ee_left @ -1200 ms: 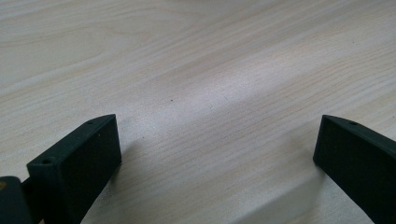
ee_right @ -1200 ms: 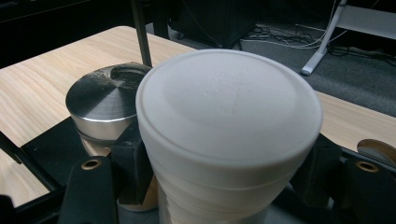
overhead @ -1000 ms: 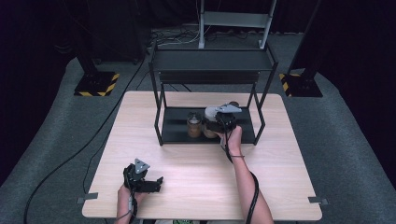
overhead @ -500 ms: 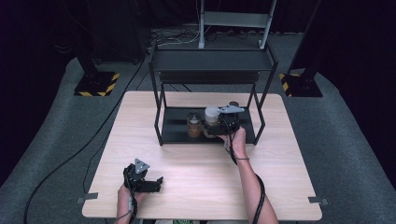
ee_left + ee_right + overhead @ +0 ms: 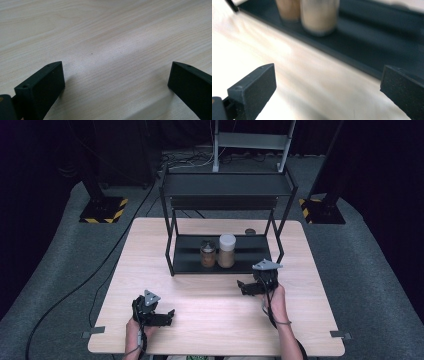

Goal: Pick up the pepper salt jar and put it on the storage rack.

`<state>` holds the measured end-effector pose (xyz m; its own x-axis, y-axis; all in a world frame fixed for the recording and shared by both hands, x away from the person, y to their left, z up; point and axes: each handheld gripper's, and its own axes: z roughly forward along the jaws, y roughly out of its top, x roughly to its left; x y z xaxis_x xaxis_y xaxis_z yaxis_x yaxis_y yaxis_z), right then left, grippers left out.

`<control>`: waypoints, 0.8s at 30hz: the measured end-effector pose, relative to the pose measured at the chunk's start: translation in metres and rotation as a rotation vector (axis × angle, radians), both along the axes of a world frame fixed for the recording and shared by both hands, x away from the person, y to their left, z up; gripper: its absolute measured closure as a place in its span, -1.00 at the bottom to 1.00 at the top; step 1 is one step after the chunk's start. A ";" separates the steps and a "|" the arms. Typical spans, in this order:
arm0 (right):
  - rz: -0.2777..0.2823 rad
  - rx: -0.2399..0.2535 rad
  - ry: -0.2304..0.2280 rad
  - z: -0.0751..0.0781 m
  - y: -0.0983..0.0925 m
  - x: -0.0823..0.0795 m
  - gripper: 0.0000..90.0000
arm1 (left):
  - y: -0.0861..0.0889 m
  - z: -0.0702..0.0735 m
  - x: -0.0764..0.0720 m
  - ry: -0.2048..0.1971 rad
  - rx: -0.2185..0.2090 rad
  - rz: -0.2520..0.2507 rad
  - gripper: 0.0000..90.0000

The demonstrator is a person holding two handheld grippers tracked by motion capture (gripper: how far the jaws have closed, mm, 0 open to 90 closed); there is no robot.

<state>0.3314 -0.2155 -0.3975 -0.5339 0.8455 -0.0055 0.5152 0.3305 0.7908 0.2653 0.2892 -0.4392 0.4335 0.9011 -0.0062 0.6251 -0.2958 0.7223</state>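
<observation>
Two jars stand side by side on the lower shelf of a black rack: a taller one with a white lid and a shorter brown one with a dark lid. My right gripper is over the table just in front of the rack, right of the jars. Its jaws have just been opening and stand wide, with nothing between them. In the right gripper view the gripper looks at the shelf edge, with the taller jar and brown jar beyond. My left gripper is open and low over bare wood.
The rack's upper shelf overhangs the jars, and its thin legs stand at the corners. A small dark round object lies on the table behind the rack. Cables and stands sit on the grey floor beyond the wooden table.
My right gripper has drawn back from the lower shelf toward the person, and its jaws have opened. The white-lidded jar stays on the shelf beside the brown one. The left gripper has not moved.
</observation>
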 end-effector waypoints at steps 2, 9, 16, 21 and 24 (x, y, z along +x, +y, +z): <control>-0.020 -0.001 0.004 -0.005 -0.007 -0.015 -1.00 | 0.000 0.000 0.000 0.000 0.000 0.000 -0.99; -0.108 -0.005 0.039 -0.019 -0.024 -0.070 -1.00 | 0.000 0.000 0.000 0.000 0.000 0.000 -0.99; -0.177 0.012 0.066 -0.030 -0.039 -0.106 -1.00 | 0.000 0.000 0.000 0.000 0.000 0.000 -0.99; -0.189 0.018 0.067 -0.035 -0.043 -0.112 -1.00 | 0.000 0.000 0.000 0.000 0.000 0.000 -0.99; -0.195 0.012 0.074 -0.039 -0.043 -0.113 -1.00 | 0.000 0.000 0.000 0.000 0.000 0.000 -0.99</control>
<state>0.2181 -0.2589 -0.4368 -0.3583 0.9328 0.0381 0.6257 0.2096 0.7514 0.2651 0.2891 -0.4393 0.4334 0.9012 -0.0060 0.6250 -0.2957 0.7225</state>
